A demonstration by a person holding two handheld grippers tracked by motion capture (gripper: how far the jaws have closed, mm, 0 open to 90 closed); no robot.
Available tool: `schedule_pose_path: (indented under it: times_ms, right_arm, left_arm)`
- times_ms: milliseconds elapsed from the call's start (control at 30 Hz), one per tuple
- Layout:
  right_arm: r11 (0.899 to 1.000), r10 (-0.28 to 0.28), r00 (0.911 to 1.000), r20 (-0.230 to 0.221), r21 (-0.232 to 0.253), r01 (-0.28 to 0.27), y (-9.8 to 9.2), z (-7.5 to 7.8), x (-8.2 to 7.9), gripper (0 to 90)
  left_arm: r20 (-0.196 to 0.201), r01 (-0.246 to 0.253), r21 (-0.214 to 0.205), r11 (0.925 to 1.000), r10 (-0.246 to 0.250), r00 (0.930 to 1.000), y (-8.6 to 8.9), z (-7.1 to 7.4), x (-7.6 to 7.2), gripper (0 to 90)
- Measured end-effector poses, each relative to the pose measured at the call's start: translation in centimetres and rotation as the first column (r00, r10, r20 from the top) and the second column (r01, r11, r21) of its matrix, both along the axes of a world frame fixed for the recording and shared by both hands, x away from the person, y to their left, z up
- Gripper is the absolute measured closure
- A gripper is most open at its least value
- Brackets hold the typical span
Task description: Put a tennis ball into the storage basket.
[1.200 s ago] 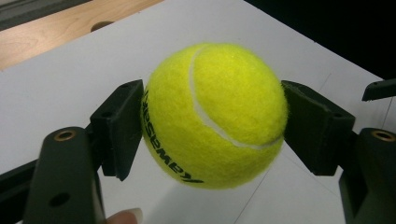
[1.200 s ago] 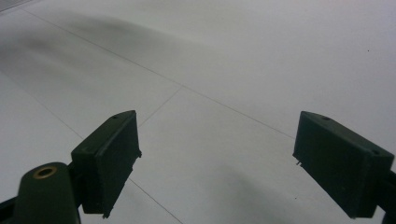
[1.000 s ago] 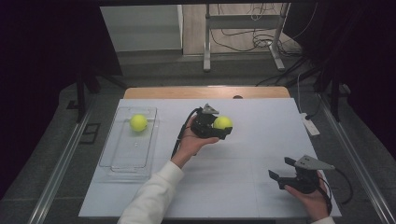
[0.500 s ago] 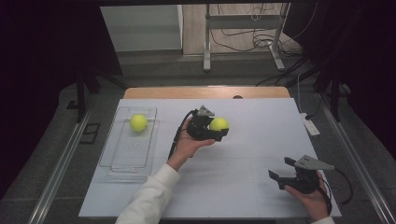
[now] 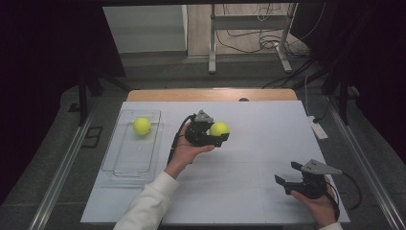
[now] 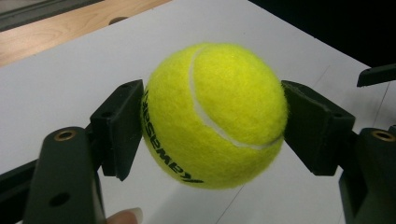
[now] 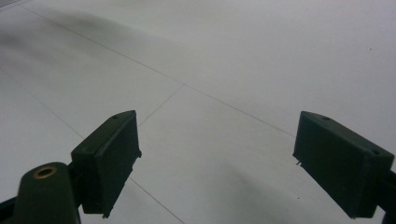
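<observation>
My left tool (image 5: pixel 216 136) is clenched on the tennis ball (image 5: pixel 219 128), held above the middle of the desk (image 5: pixel 268 124). I'd carry it left, level, to the clear tray (image 5: pixel 120 167) beside the other ball (image 5: pixel 141 125). My right tool (image 5: pixel 286 179) rests released, near right.

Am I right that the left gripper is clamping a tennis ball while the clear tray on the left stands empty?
Not quite: the clear tray is not empty. The high view shows a second tennis ball lying in it. The left gripper does clamp a tennis ball.
</observation>
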State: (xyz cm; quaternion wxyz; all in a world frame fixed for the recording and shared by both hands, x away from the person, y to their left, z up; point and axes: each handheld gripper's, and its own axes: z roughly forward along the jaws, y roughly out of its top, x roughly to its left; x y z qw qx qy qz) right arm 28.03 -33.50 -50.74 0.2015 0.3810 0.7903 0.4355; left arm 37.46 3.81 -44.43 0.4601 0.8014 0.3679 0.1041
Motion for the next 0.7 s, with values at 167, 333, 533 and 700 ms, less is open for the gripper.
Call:
schedule_pose_path:
  times_ms: [167,333,533,700]
  right_arm:
    - [1.0,-0.002,1.0,0.0,0.001,0.002,0.0,0.0,0.0,14.6]
    - [1.0,-0.002,1.0,0.001,0.0,0.002,-0.1,0.0,0.0,14.6]
    - [1.0,-0.004,1.0,0.001,0.001,0.004,-0.1,0.0,0.0,14.6]
    - [1.0,-0.003,1.0,0.0,0.0,0.003,-0.1,0.0,-0.1,14.6]
  left_arm:
    - [0.006,0.001,0.001,1.0,-0.001,1.0,0.5,0.1,-0.5,27.0]
    - [0.011,-0.003,0.001,1.0,0.003,0.9999,1.0,0.2,-0.9,27.0]
    - [0.015,-0.008,-0.003,1.0,0.008,0.9999,1.8,0.4,-1.3,27.0]
    - [0.017,-0.017,-0.01,0.9998,0.017,0.9997,2.3,0.4,-1.6,27.0]
